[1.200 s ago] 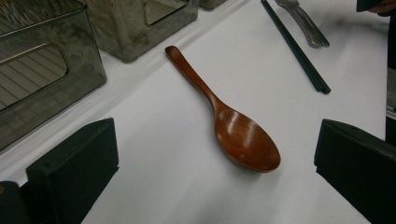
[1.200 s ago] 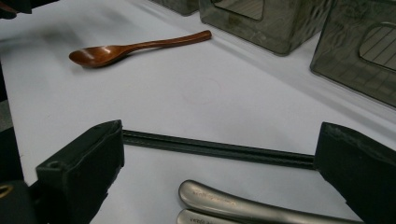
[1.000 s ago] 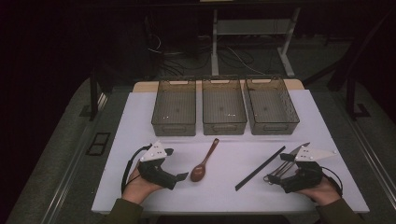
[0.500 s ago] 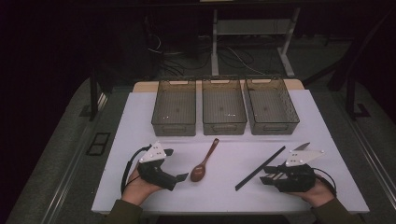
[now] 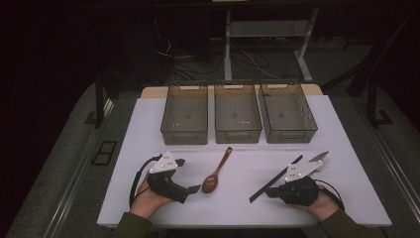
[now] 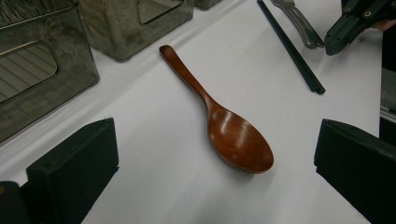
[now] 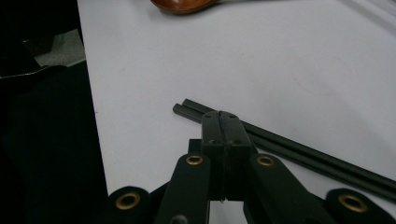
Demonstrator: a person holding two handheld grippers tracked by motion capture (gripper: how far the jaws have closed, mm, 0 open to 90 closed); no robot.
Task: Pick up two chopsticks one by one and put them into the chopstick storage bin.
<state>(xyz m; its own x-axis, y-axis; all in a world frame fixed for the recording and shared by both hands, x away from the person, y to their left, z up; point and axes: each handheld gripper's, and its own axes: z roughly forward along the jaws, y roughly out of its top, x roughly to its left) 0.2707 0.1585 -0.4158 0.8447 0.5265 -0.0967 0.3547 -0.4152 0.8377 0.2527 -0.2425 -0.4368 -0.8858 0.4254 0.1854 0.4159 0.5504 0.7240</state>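
A brown wooden spoon (image 5: pixel 217 172) lies on the white table (image 5: pixel 237 208), bowl toward me. My left gripper (image 5: pixel 188 175) rests at its left, open, and in the left gripper view the spoon (image 6: pixel 233 137) lies ahead between the wide jaws, untouched. A pair of black chopsticks (image 5: pixel 278 177) lies slanted at the right. My right gripper (image 5: pixel 270 192) is shut at their near end. Its jaws have just been closing, and in the right gripper view (image 7: pixel 226 116) the pads meet with nothing between them, the chopsticks (image 7: pixel 308 154) lying on the table under the tips.
Three smoky see-through bins (image 5: pixel 184 136) (image 5: pixel 237 135) (image 5: pixel 288 135) stand in a row at the back of the table. A metal utensil (image 6: pixel 299 21) lies beside the chopsticks' far end. The table's front edge runs close under both hands.
The right gripper has slid left to the chopsticks' near end and its jaws have gone from wide apart to closed. The left gripper and the spoon have not moved.
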